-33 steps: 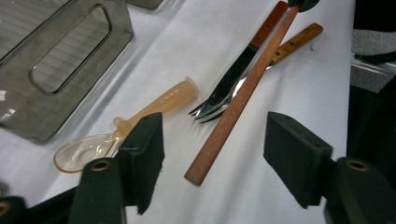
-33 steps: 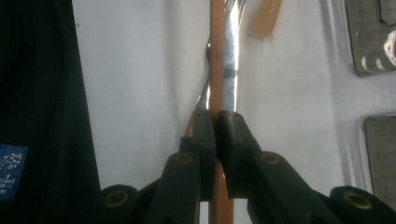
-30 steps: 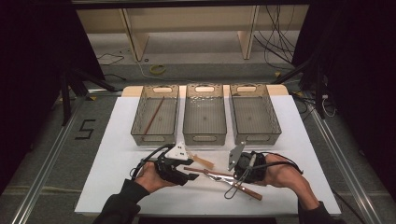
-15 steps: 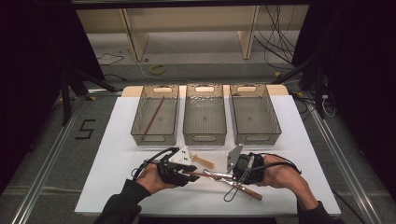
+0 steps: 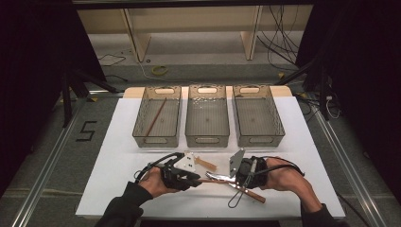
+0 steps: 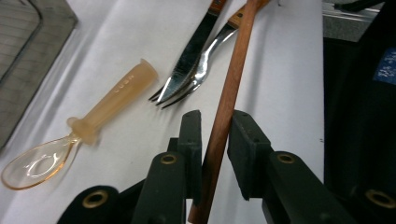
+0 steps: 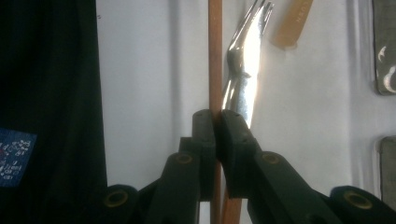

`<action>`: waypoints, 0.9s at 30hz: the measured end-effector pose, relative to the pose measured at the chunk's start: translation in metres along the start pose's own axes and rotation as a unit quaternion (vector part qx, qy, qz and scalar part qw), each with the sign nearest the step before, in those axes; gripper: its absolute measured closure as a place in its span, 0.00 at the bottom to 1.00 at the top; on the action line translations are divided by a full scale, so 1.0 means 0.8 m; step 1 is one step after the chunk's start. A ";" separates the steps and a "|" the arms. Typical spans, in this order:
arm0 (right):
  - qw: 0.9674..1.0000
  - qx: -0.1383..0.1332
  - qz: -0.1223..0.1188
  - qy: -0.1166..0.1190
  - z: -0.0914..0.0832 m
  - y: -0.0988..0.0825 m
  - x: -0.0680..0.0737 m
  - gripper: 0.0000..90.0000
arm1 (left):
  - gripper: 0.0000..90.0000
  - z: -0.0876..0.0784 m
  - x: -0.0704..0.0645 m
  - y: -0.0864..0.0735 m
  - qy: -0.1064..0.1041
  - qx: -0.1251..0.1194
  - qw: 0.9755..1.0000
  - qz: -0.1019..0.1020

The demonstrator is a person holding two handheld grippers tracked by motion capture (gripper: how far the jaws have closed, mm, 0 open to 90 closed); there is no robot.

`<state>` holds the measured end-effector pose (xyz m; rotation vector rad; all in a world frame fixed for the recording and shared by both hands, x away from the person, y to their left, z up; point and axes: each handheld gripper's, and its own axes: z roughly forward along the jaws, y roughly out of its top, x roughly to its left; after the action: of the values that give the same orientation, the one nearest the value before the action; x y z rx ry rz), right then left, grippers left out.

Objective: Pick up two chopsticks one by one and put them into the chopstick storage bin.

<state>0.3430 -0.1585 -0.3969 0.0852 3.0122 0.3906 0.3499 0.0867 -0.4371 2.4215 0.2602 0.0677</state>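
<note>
- Thin brown wooden chopstick (image 6: 227,100): lies near the table's (image 5: 118,142) near edge; light, stiff, likely slippery.
- Right gripper (image 7: 215,122): jaws clenched on it.
- Left gripper (image 6: 215,133): jaws have just been closing around it, one pad apart; grasp mid-shaft.

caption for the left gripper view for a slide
Left gripper jaws, just closing, straddle a brown stick on the white table; fork, knife and amber spoon beside.

Large dark numeral "5" (image 5: 86,131) marked on grey floor, left of table. Faint embossed lettering on translucent spoon handle (image 6: 125,88), too small to read. Blue label (image 7: 14,156) print illegible.
</note>
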 end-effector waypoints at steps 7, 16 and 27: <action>1.000 0.002 -0.014 -0.003 0.001 -0.003 -0.001 0.92 | 0.89 0.002 -0.004 0.001 -0.024 0.005 1.000 0.018; 0.998 -0.027 0.029 -0.039 -0.010 -0.011 -0.012 0.74 | 0.92 -0.003 0.000 -0.003 -0.005 0.005 1.000 0.006; 0.986 -0.096 0.105 -0.089 -0.032 -0.022 -0.025 0.48 | 0.92 -0.020 0.019 -0.009 0.058 -0.009 0.997 -0.056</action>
<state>0.3595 -0.1830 -0.3745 0.4015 2.7813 0.6541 0.3619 0.1056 -0.4301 2.3835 0.4470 0.1607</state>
